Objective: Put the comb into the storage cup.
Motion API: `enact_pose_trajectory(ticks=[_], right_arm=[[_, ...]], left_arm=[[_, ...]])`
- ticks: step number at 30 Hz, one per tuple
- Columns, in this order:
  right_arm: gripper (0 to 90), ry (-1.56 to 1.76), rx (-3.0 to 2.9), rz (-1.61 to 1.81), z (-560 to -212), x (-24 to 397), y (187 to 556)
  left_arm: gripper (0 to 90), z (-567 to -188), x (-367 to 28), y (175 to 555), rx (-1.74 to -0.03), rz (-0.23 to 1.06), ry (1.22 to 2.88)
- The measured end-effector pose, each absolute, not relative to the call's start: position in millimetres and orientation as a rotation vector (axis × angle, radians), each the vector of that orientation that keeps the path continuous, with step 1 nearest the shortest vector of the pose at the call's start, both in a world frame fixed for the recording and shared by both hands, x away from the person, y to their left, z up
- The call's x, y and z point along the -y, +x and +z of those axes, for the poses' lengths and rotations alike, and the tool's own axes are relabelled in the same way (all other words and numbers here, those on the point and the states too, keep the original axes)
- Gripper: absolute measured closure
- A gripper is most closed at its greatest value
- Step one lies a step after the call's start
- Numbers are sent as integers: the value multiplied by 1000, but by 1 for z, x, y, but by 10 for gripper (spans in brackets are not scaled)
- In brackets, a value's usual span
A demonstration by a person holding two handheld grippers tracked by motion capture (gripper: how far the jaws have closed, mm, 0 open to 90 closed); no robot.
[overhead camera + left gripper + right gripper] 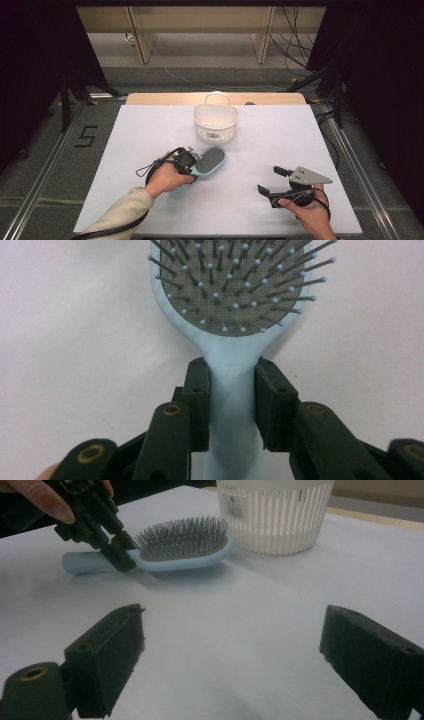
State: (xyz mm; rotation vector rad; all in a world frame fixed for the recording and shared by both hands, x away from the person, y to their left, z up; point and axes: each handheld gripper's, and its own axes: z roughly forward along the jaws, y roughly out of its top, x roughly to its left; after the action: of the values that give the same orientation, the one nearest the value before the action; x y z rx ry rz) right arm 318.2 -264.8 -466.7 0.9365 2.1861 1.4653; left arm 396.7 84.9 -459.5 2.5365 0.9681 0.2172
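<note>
Left gripper (232,405) jaws clamping hairbrush (235,300) neck, basket (275,515) label illegible

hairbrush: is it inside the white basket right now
No, the hairbrush lies on the table in front of the white basket, its handle clamped by the left gripper.

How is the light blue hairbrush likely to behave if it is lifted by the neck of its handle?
The hairbrush looks like rigid moulded plastic, so it should stay stiff. The left gripper has its fingers on the narrow neck just below the wide head, so the head may droop or pivot. The smooth handle could slip a little.
</note>
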Motion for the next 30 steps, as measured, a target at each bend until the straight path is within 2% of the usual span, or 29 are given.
enact_pose_trajectory(ticks=[9, 30], right_arm=[[114, 937, -2187, 1462, -467, 265, 318], [115, 933, -2176, 1472, -465, 266, 317]], left_arm=[[697, -455, -89, 393, -967, 268, 2419], [697, -452, -97, 385, -862, 326, 2347]])
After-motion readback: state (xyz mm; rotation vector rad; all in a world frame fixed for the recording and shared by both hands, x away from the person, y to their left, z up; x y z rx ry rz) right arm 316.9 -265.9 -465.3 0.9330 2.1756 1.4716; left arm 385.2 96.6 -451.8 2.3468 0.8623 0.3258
